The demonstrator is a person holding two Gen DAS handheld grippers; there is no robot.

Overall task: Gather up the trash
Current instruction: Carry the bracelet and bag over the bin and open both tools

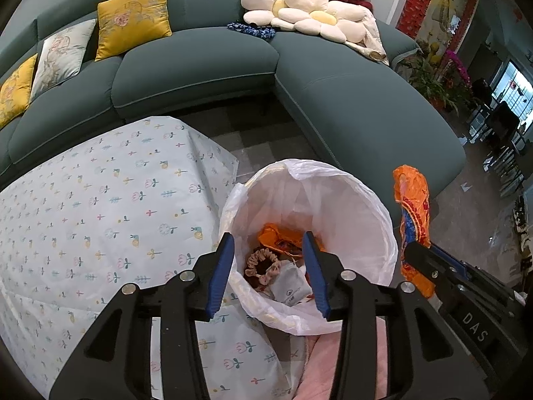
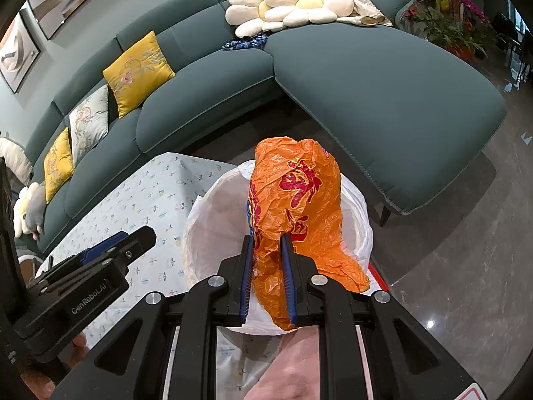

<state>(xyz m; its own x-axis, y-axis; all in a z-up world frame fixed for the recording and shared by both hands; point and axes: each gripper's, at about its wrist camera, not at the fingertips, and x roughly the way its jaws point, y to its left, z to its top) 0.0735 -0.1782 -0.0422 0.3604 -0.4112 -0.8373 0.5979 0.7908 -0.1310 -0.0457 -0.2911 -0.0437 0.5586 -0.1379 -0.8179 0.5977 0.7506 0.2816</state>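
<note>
A bin lined with a white bag (image 1: 349, 200) stands on the floor beside the table; it also shows in the right wrist view (image 2: 213, 220). Inside lie an orange bag (image 1: 276, 233), a brown scrunchie (image 1: 260, 263) and a small grey pouch (image 1: 289, 286). My left gripper (image 1: 268, 243) is open and empty above the bin's mouth. My right gripper (image 2: 268, 236) is shut on a crumpled orange plastic bag (image 2: 299, 193) with red print, held over the bin's rim; the bag (image 1: 411, 213) hangs to the bin's right in the left wrist view.
A table under a floral cloth (image 1: 100, 216) lies left of the bin. A teal sectional sofa (image 1: 349, 93) with yellow cushions (image 1: 133, 16) and flower pillows (image 1: 299, 10) curves behind. Potted plants (image 1: 433, 80) stand at the right. A pink cloth (image 1: 333, 366) lies below the grippers.
</note>
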